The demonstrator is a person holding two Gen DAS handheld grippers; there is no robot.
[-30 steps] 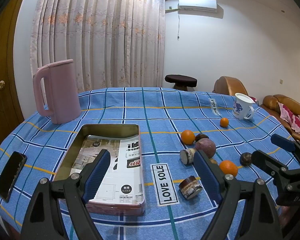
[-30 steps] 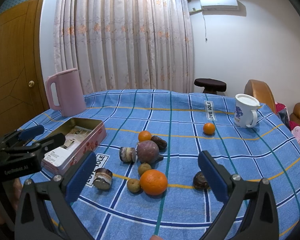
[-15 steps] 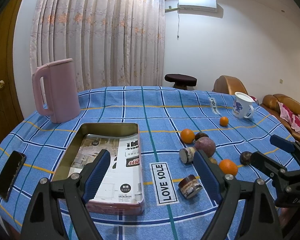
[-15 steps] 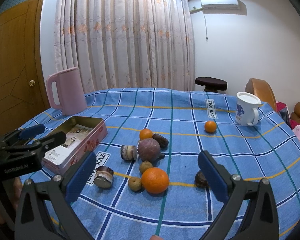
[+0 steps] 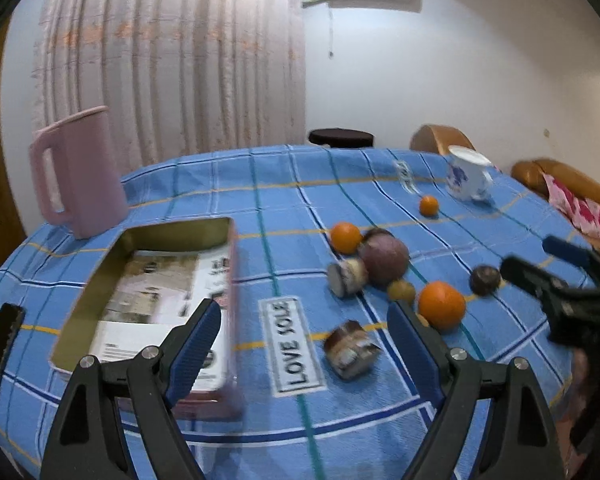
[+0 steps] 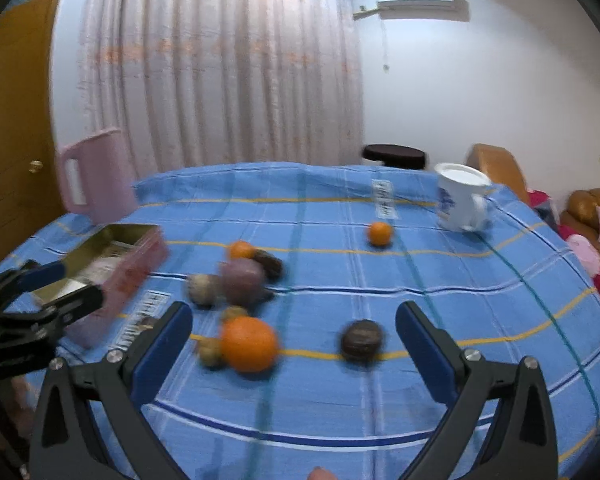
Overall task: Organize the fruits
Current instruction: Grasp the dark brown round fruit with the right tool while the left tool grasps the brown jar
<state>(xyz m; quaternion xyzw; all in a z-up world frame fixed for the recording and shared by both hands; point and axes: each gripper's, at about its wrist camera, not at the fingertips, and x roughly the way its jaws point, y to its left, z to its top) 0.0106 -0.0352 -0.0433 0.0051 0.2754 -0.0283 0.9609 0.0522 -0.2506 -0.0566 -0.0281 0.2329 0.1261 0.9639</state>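
Note:
Fruits lie clustered mid-table on the blue checked cloth: a large orange point(image 6: 249, 344), a purple round fruit point(image 6: 243, 281), a dark round fruit point(image 6: 362, 340), a smaller orange point(image 6: 241, 249) and a far small orange point(image 6: 379, 233). The open metal tin point(image 5: 152, 280) with a printed card inside sits at the left. My left gripper point(image 5: 304, 340) is open and empty above the cloth near a small brown jar point(image 5: 350, 350). My right gripper point(image 6: 294, 340) is open and empty, just short of the large orange and the dark fruit.
A pink pitcher point(image 5: 78, 172) stands at the back left. A white and blue mug point(image 6: 460, 200) stands at the back right. A black phone point(image 5: 0, 344) lies at the left edge. A second small jar point(image 5: 346, 276) lies on its side by the purple fruit.
Both grippers have moved forward and to the right, closer to the fruit cluster; the views are now motion-blurred. Nothing has been taken hold of.

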